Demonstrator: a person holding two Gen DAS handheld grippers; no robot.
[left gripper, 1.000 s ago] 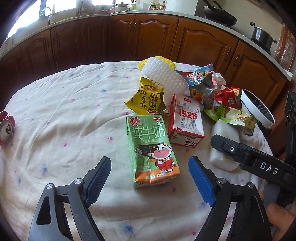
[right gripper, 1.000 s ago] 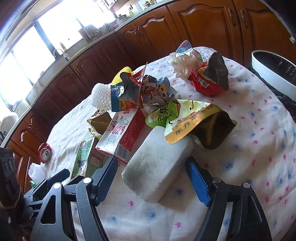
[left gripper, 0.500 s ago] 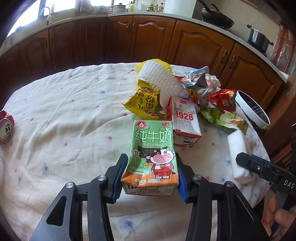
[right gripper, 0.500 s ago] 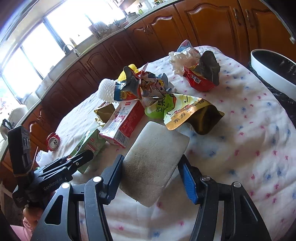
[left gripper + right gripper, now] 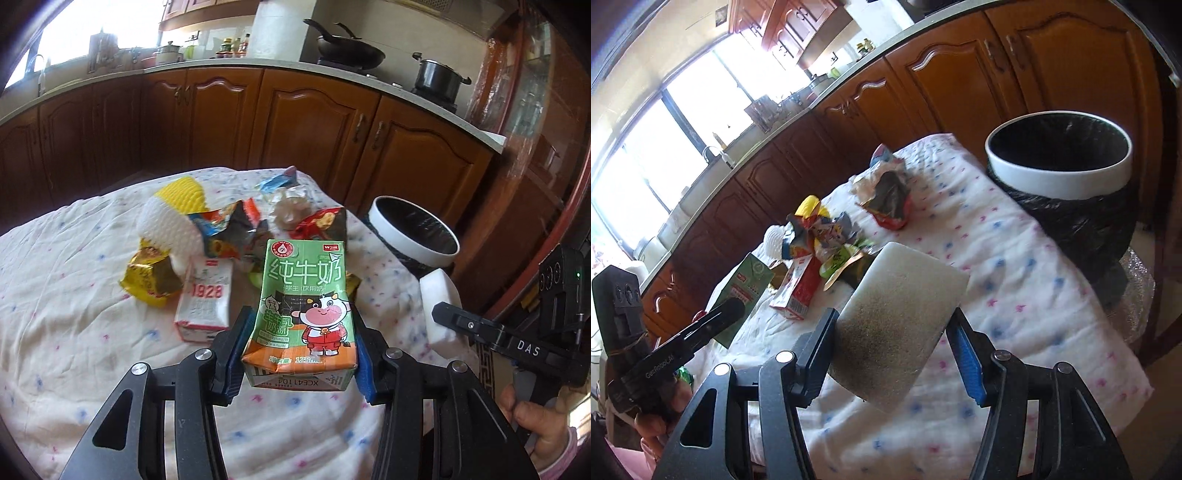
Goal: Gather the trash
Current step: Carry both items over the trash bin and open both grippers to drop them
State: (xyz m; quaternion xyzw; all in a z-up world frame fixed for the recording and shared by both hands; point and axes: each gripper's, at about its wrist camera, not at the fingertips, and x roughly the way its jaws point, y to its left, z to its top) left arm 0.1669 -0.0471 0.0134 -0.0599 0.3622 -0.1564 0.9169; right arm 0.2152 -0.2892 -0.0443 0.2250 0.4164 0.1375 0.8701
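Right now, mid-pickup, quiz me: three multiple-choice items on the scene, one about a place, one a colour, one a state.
1. Where is the trash bin?
A. on the cloth
B. beside the table's far edge
C. on the counter

2. Main colour of the milk carton in the left claw?
A. green
B. blue
C. purple

3. What is the right claw doing?
A. hanging open
B. shut on nothing
C. gripping the white foam block

Answers: 1 B, its white rim stands just off the cloth. 2 A, green front panel. 3 C, the block sits lifted between both fingers.
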